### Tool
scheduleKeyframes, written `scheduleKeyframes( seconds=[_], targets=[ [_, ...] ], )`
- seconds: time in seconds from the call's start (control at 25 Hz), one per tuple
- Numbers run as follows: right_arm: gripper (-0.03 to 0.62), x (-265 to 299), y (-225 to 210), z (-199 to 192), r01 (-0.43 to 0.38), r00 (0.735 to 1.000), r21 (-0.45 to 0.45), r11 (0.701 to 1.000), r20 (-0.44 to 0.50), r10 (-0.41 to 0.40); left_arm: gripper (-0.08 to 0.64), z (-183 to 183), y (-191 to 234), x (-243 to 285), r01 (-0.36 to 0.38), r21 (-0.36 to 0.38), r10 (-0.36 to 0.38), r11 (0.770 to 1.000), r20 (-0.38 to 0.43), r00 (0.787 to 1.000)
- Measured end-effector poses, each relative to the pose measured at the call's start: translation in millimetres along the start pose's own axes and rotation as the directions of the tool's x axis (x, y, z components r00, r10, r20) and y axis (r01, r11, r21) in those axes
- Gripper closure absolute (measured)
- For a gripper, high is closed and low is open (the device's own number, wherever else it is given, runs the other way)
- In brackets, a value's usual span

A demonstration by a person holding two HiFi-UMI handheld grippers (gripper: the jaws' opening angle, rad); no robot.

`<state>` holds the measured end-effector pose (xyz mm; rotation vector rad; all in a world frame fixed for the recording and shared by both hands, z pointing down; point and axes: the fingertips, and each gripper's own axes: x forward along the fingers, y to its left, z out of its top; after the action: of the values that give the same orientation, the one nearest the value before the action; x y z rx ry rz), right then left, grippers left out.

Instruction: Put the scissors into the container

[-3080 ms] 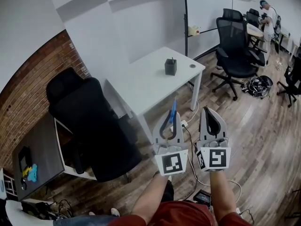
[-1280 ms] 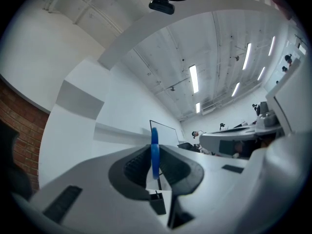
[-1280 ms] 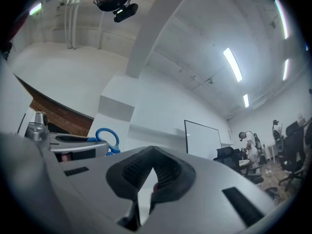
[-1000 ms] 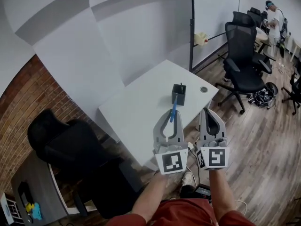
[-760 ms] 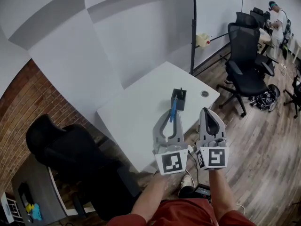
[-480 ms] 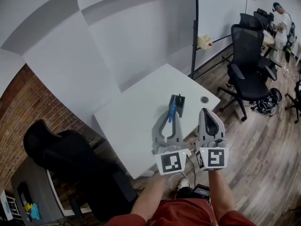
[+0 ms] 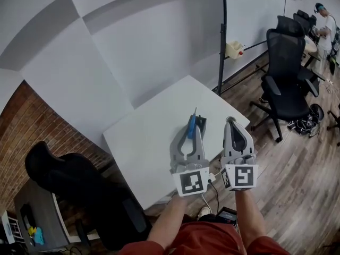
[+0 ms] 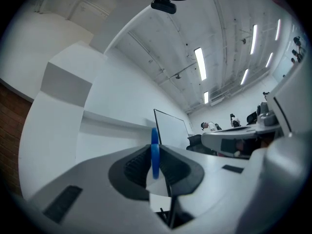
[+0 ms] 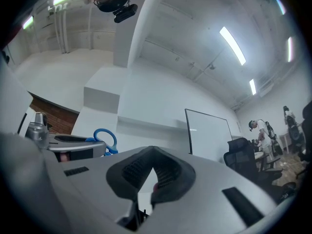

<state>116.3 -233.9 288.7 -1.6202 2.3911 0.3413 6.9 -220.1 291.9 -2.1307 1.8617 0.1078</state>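
- Scissors [image 7: 191,126]: blue-handled, clamped between the pads of the left gripper [image 7: 190,136]. In the left gripper view the blue handle [image 8: 154,155] stands edge-on in the narrow gap and sticks up past the jaw tips.
- In the right gripper view one blue handle loop [image 9: 105,139] shows at the left, above the left gripper's body.
- Left gripper: jaws only slightly apart, closed on the scissors.
- Right gripper [image 7: 232,124]: just right of the left one at about the same height. Its pads meet at the tips [image 9: 151,172], with nothing between them.
- Container [image 7: 201,122]: small, dark, on the white table [image 7: 149,137] near its right edge. It is partly hidden behind the left gripper's tips, and the scissors overlap its left side in the head view. I cannot tell whether they touch.
- Surroundings: black office chair [image 7: 289,73] at right, a second black chair [image 7: 69,177] at lower left, a brick wall [image 7: 26,121] at left, a black pole [image 7: 224,36] above the table and a person [image 7: 324,23] at upper right.
- Versus the earliest frame: the table then lay well above both grippers with the container clear of them. Now both grippers overlap the table and the scissors lie over the container. The grip on the scissors is unchanged.
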Motion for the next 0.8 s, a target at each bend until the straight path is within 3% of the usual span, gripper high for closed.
scheduleKeyframes(
  seconds=[0.8],
  targets=[
    [0.584,78.5,-6.9,-34.3,0.019,1.000,-0.021,1.000,-0.013,-0.019,0.509,-39.5,28.1,75.5,0.033,-0.009,-0.033,0.999,0.000,0.999]
  ],
)
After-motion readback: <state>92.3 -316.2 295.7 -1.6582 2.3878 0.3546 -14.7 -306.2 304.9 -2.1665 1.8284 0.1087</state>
